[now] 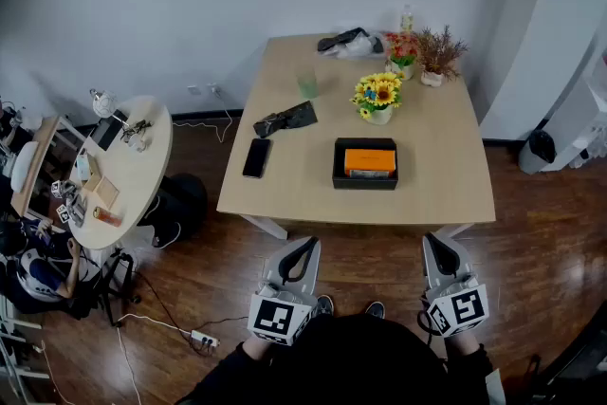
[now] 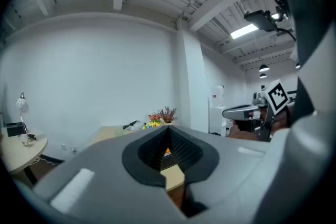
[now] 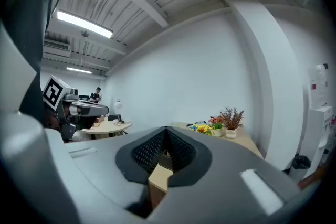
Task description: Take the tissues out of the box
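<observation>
A black box [image 1: 365, 181] sits near the front edge of the wooden table [image 1: 446, 194], with an orange tissue pack [image 1: 370, 160] inside it. My left gripper [image 1: 306, 247] and right gripper [image 1: 432, 243] are held side by side close to the body, short of the table's front edge and apart from the box. Both are shut with nothing between the jaws. In the left gripper view the left gripper [image 2: 169, 131] points toward the table, and a sliver of the orange pack [image 2: 167, 152] shows past its closed jaws. The right gripper [image 3: 167, 131] points the same way.
On the table are a sunflower pot [image 1: 377, 97], a phone [image 1: 256, 157], a dark bundle [image 1: 285, 119], a green cup [image 1: 307, 83] and two small plants [image 1: 422, 52] at the back. A round table [image 1: 142, 175] stands at the left, and a power strip [image 1: 201, 338] lies on the floor.
</observation>
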Motion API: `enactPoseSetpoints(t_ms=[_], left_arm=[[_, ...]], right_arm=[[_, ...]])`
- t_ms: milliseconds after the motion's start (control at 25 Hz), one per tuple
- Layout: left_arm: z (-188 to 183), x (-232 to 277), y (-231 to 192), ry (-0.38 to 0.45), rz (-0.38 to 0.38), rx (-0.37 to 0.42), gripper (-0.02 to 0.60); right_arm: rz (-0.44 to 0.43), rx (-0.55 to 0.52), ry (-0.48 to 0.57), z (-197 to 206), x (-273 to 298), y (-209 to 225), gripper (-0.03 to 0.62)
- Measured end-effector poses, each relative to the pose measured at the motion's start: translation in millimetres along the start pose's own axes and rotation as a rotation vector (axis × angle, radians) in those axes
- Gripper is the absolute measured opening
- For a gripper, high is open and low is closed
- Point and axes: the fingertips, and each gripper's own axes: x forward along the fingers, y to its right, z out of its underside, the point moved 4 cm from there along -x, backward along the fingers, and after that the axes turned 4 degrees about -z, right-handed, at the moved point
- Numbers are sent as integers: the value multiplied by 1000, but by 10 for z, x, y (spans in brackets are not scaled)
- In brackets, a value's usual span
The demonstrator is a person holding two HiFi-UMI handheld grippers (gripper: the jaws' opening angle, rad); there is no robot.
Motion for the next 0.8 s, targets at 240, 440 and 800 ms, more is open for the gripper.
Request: enactPoseSetpoints(t_ms=[240,440,800], left_arm=[[0,177,117,4,-14,1,0],[-5,214,226,0,-48,17,0],[234,343,527,-114,-39,-9,0]], right_arm=[[-12,-48,27,-58,35,203,0],[-42,-8,25,20,-16,334,0],[-77,46,-23,261,-71,623,0]])
